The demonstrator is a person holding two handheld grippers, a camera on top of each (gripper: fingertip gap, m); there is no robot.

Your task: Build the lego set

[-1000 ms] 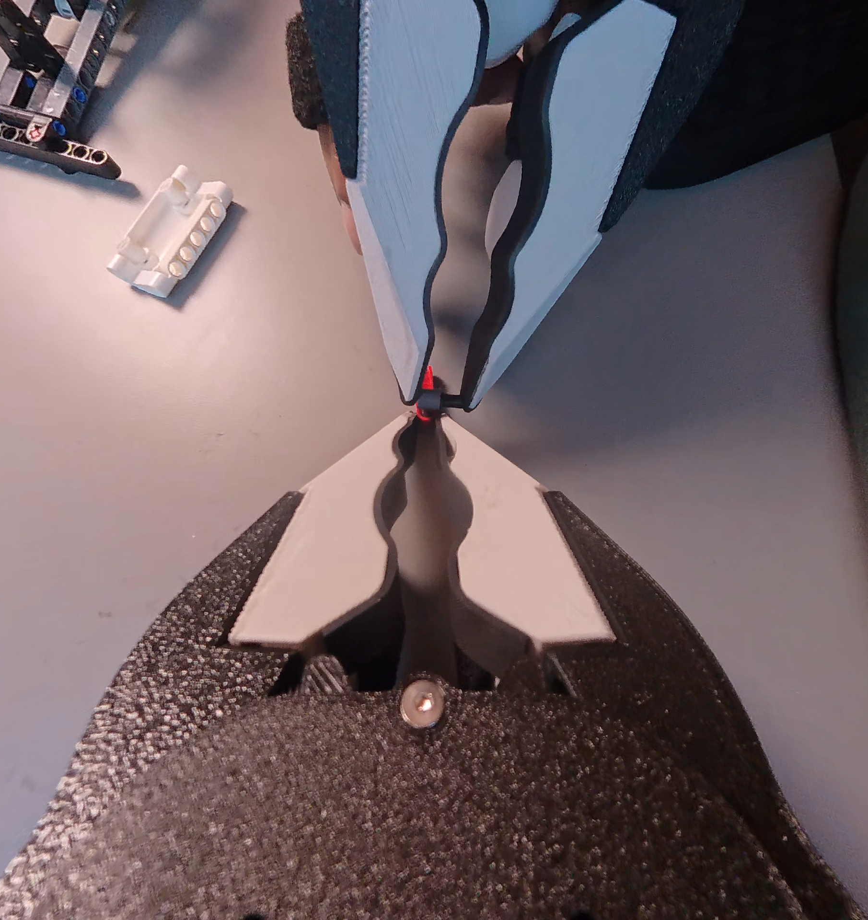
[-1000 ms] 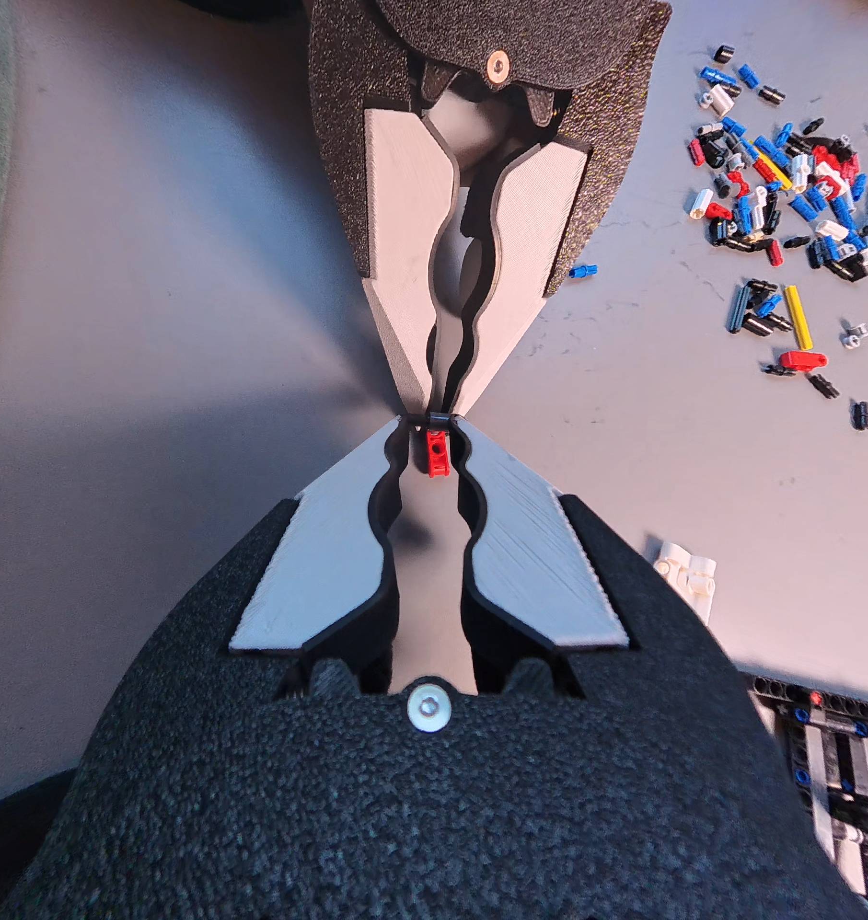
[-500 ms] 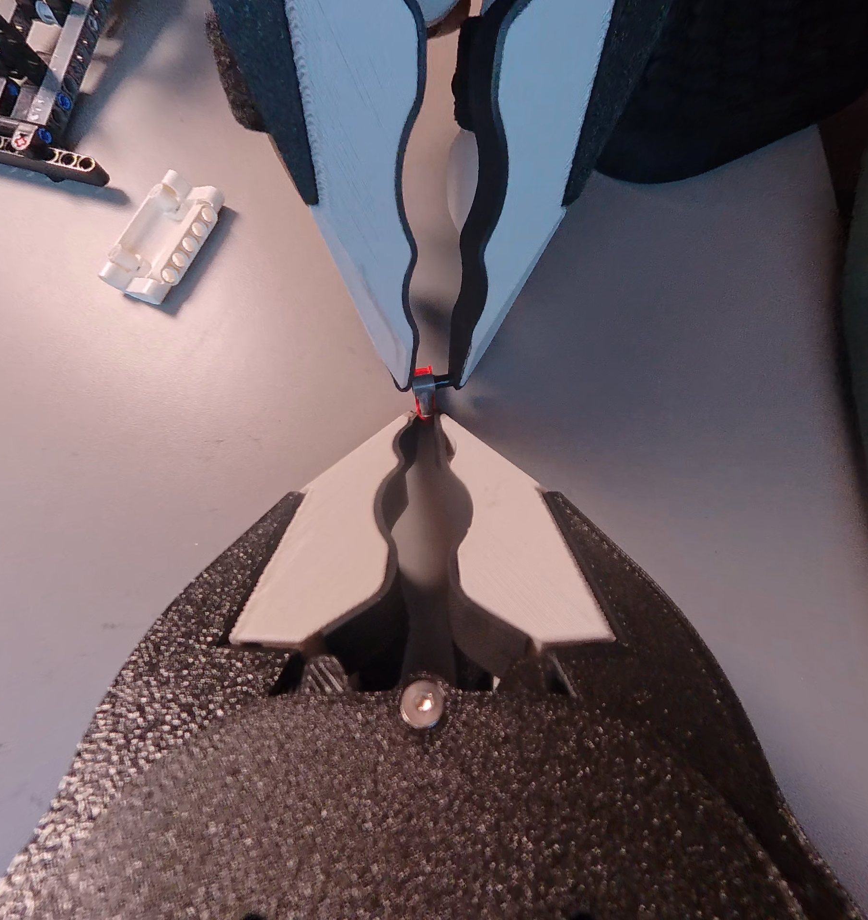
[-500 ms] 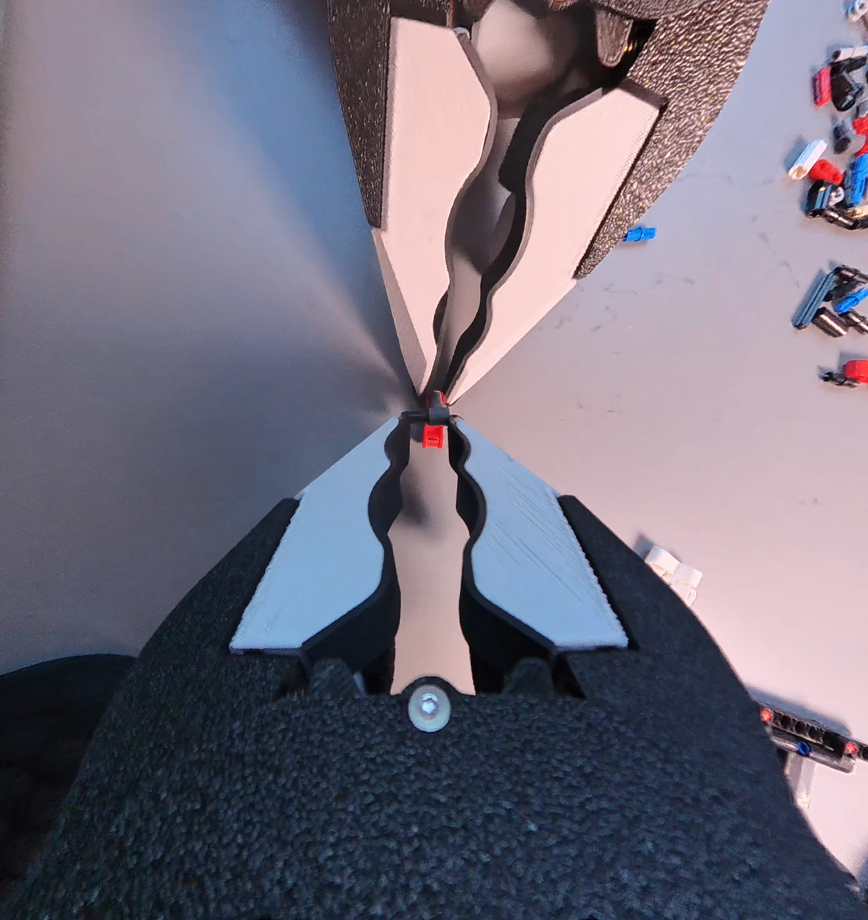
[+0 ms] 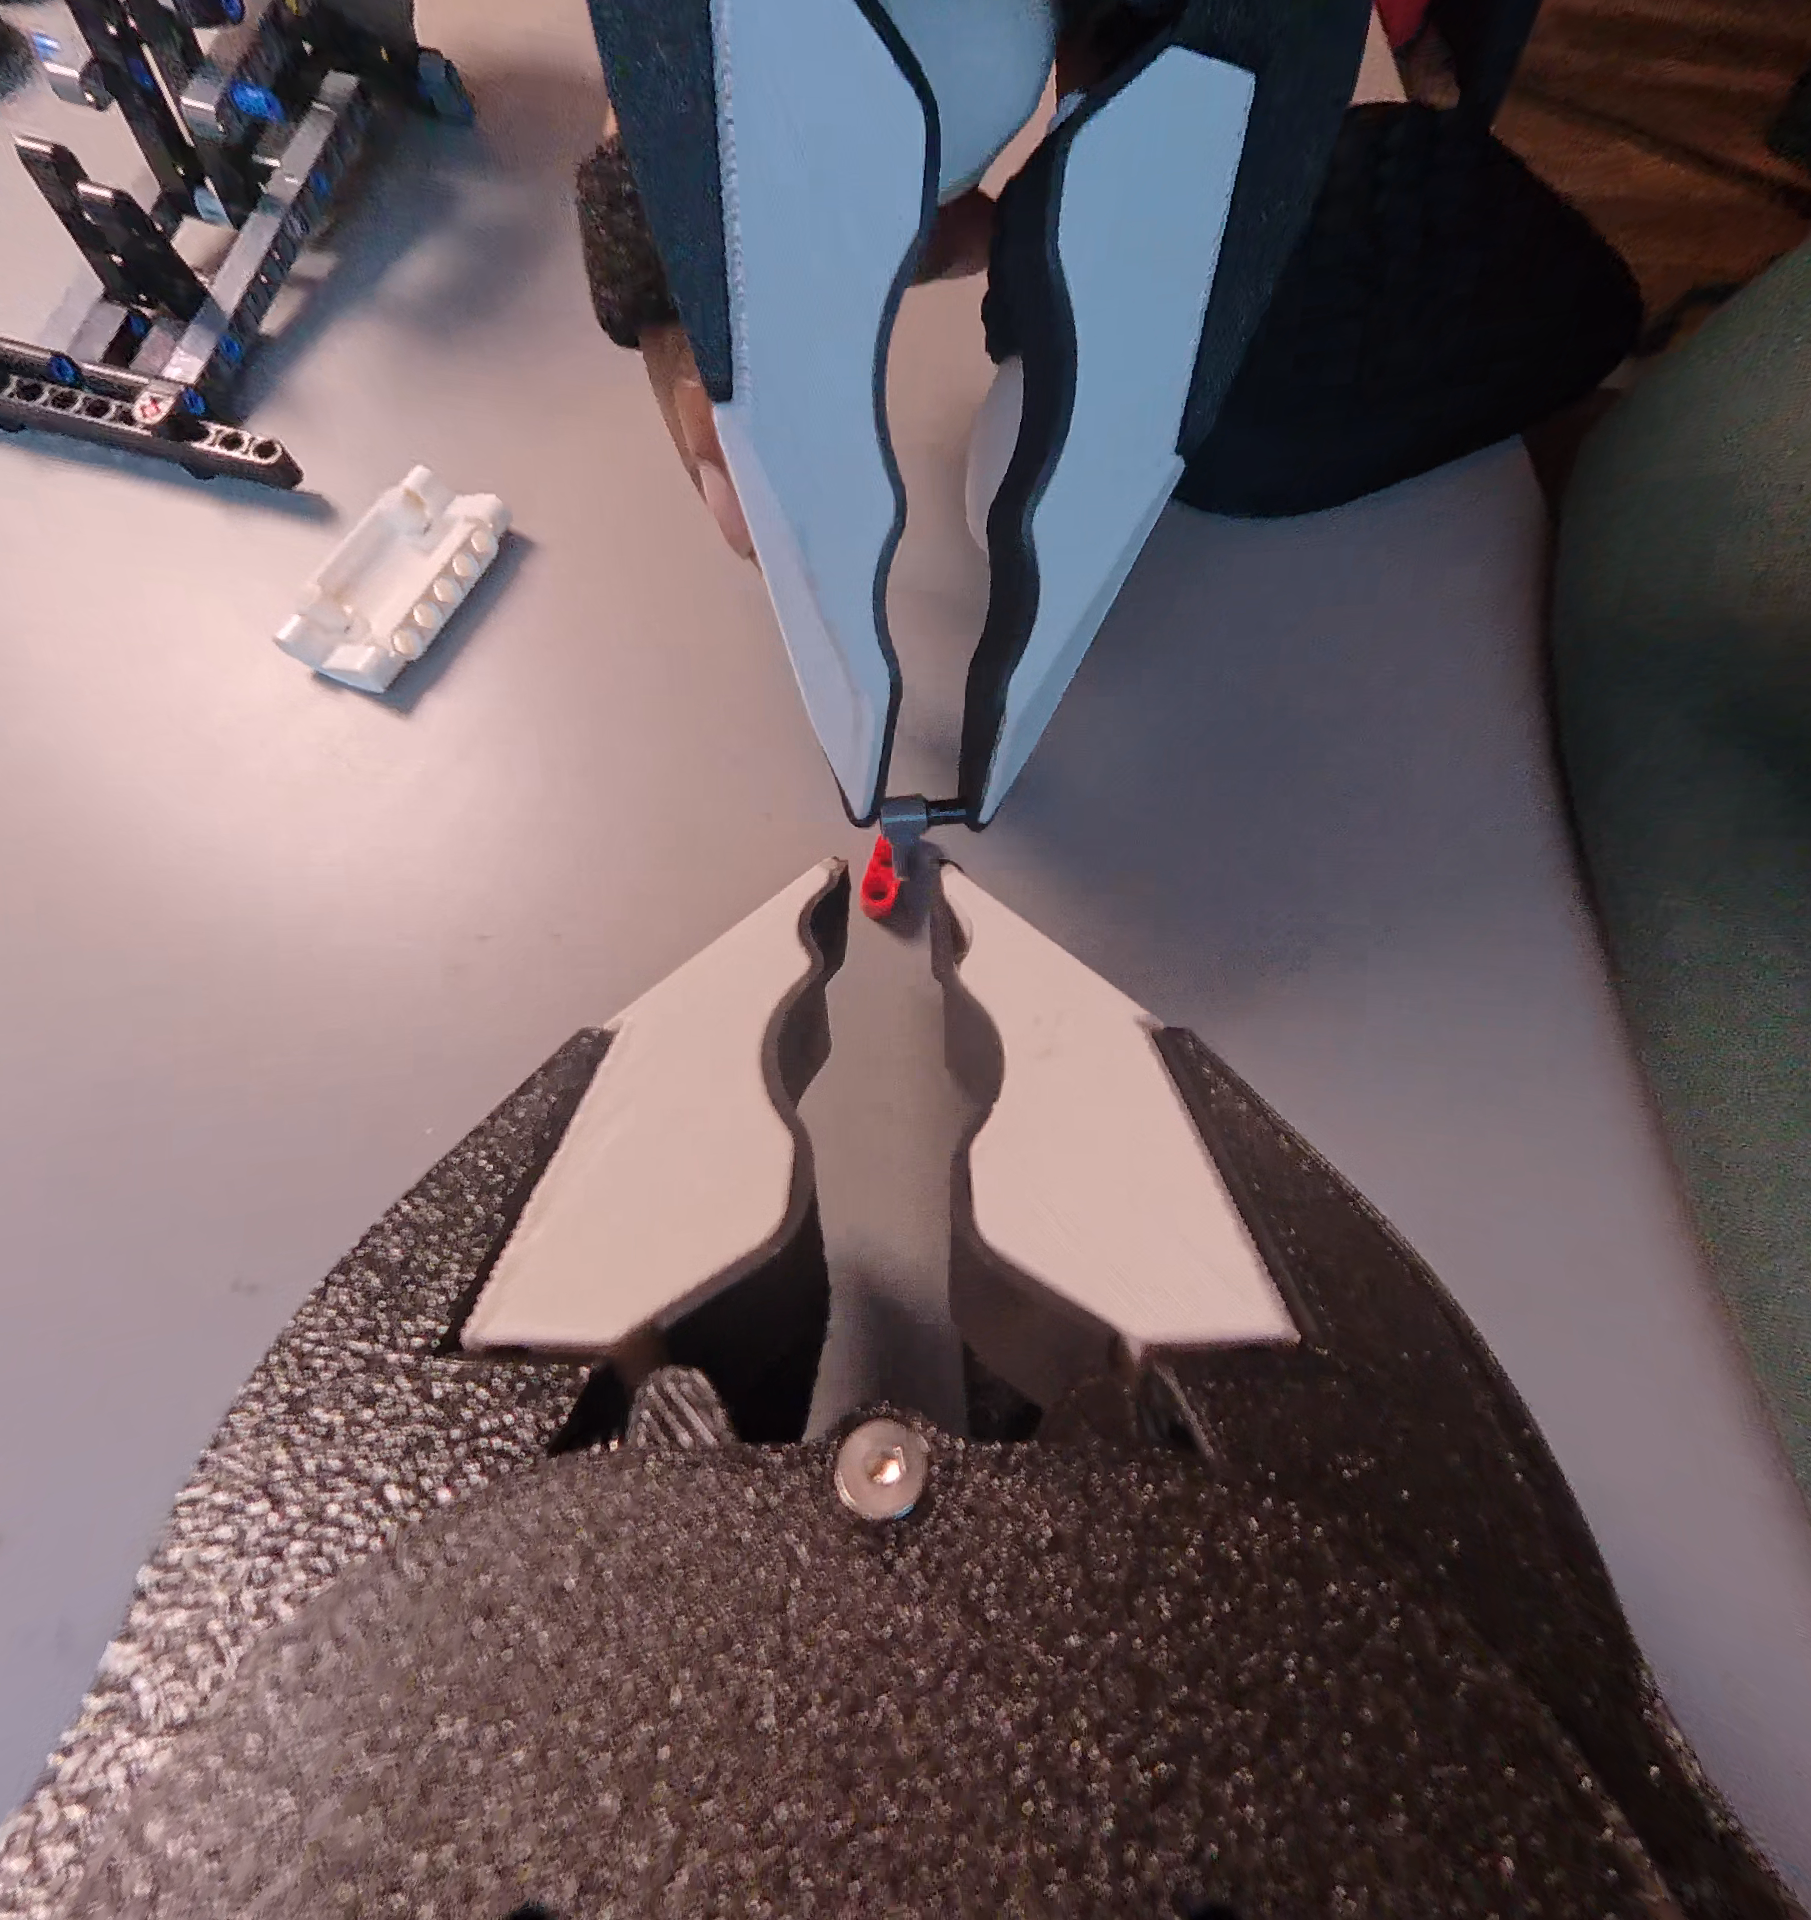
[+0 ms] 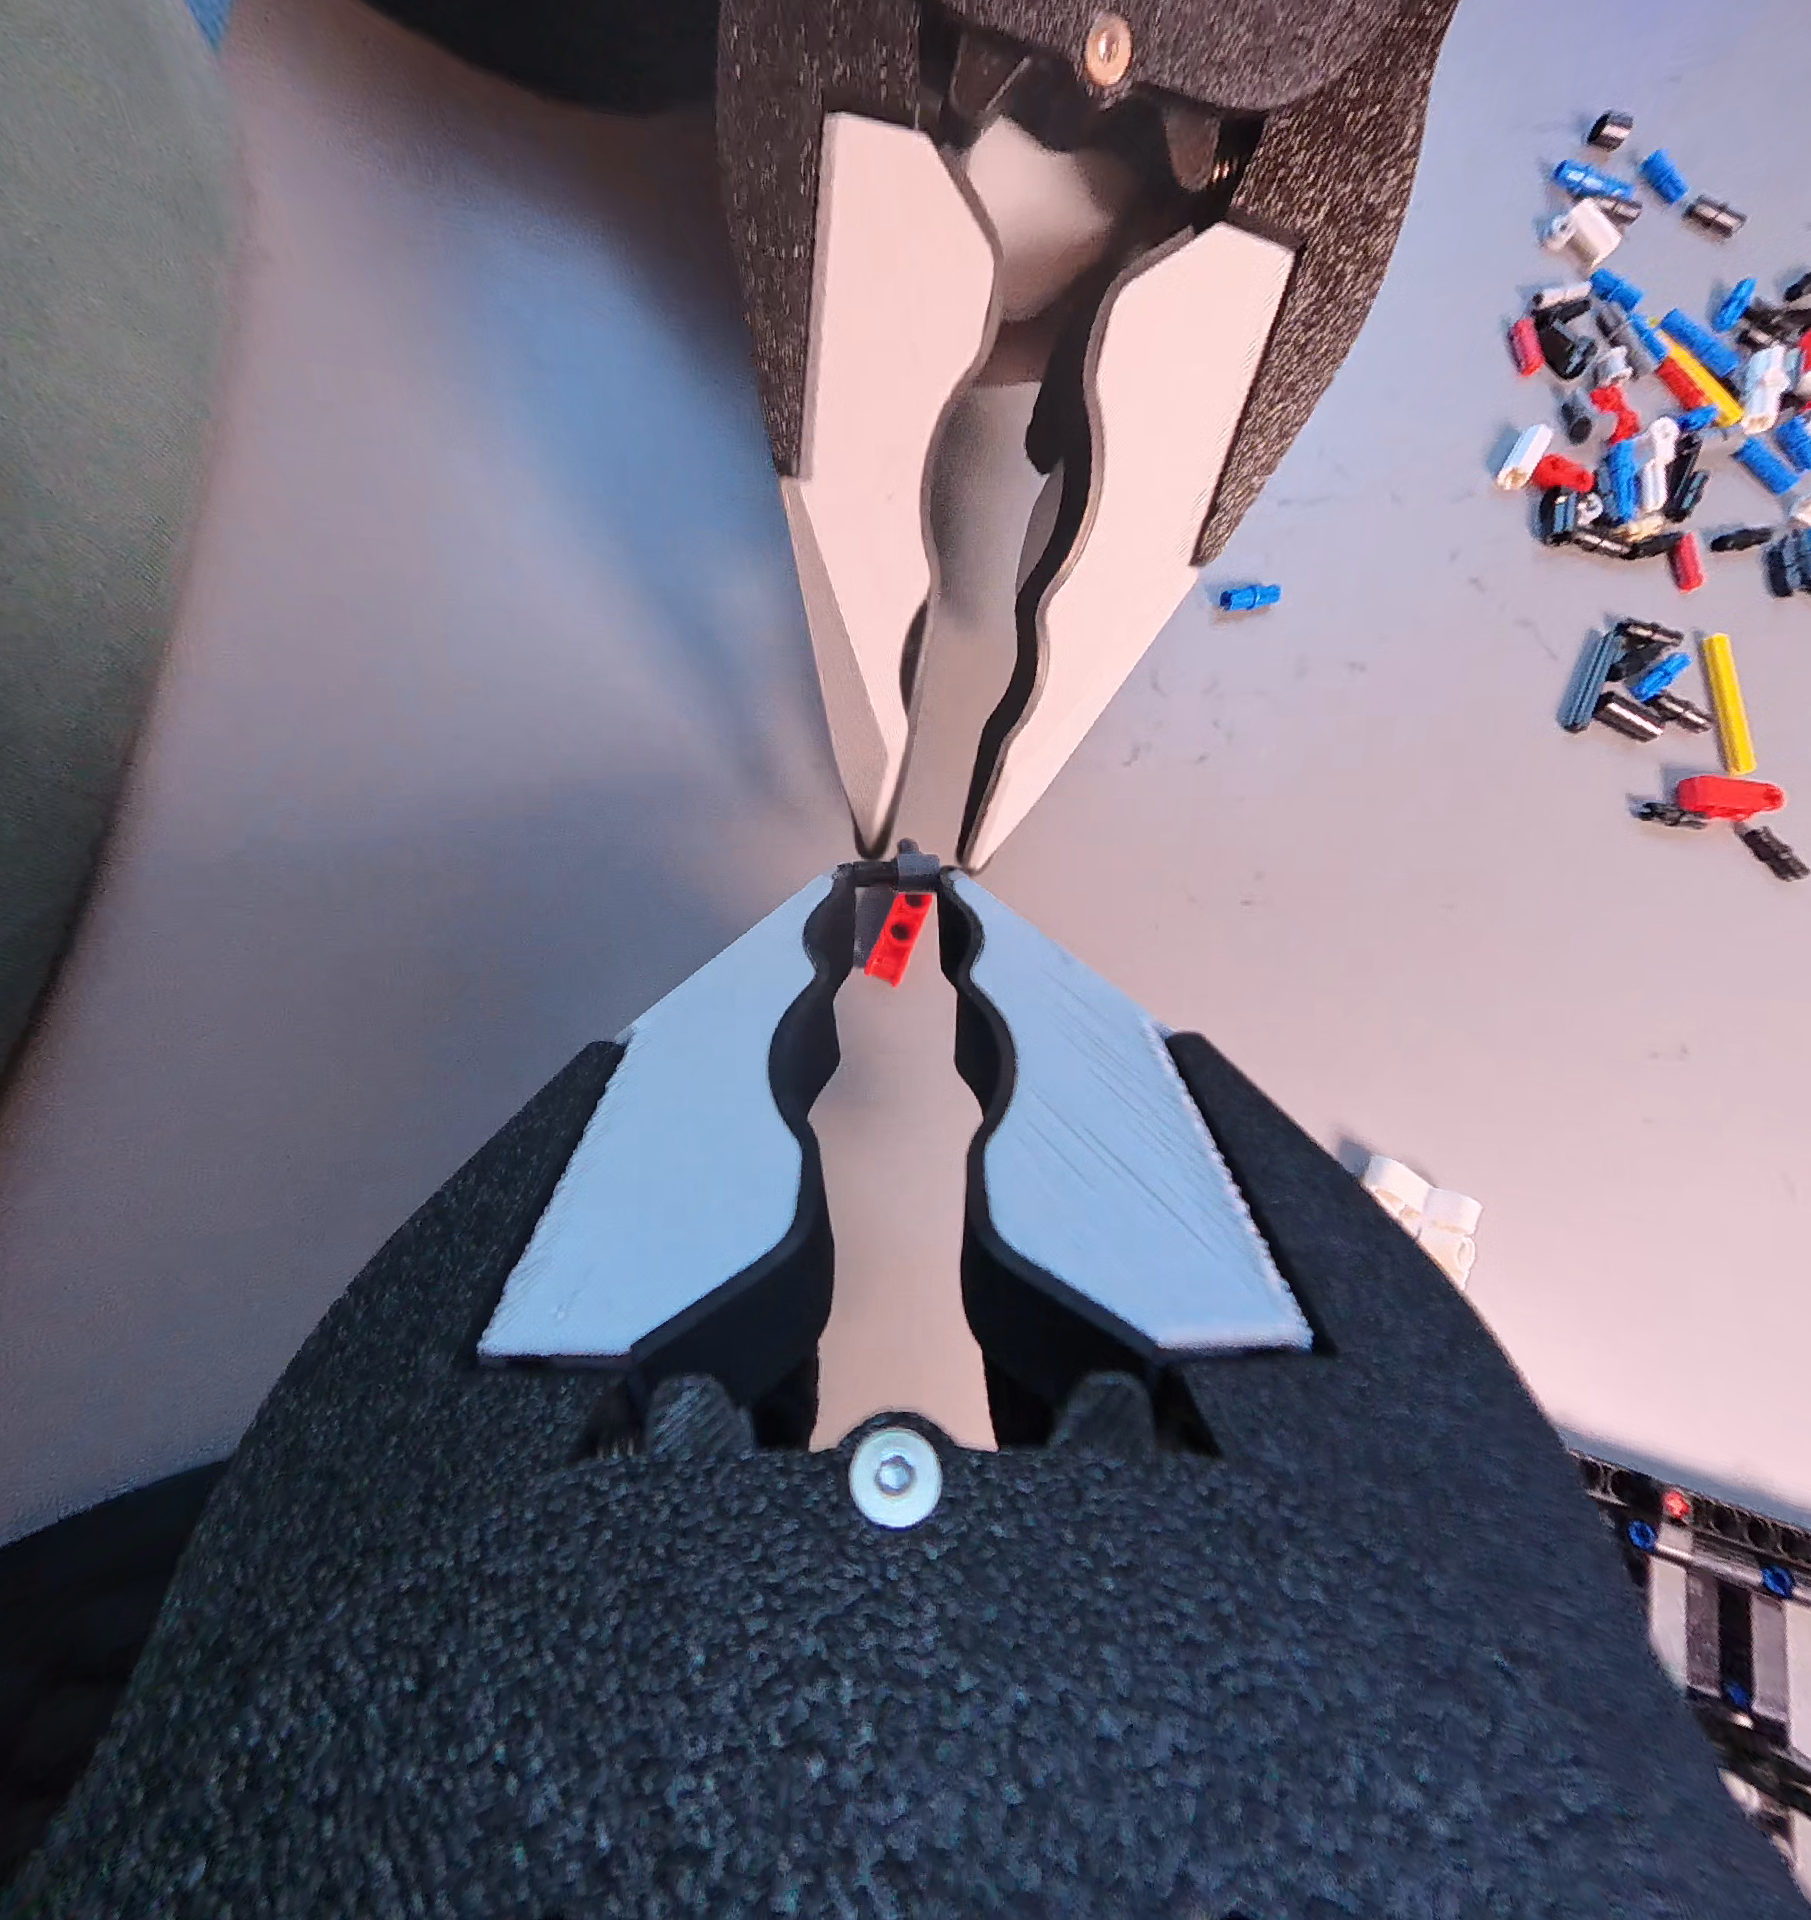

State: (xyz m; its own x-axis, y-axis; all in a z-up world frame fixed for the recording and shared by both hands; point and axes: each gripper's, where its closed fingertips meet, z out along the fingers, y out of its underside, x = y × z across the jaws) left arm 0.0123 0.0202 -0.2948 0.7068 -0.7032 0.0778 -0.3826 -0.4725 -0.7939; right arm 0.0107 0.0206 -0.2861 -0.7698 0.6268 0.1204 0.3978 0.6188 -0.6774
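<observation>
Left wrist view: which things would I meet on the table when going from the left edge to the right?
Black and grey lego frame → white lego panel → small red and grey piece between the two grippers' tips → green seat edge.

I count two grippers, the left gripper (image 5: 888, 881) and the right gripper (image 6: 893, 875). One small red piece (image 6: 895, 941) joins one grey connector (image 6: 911, 871). One white panel (image 5: 394, 594), one black frame build (image 5: 142, 260), one yellow axle (image 6: 1726, 717), one lone blue pin (image 6: 1248, 595). The loose pile (image 6: 1701, 416) is too many to count.
</observation>
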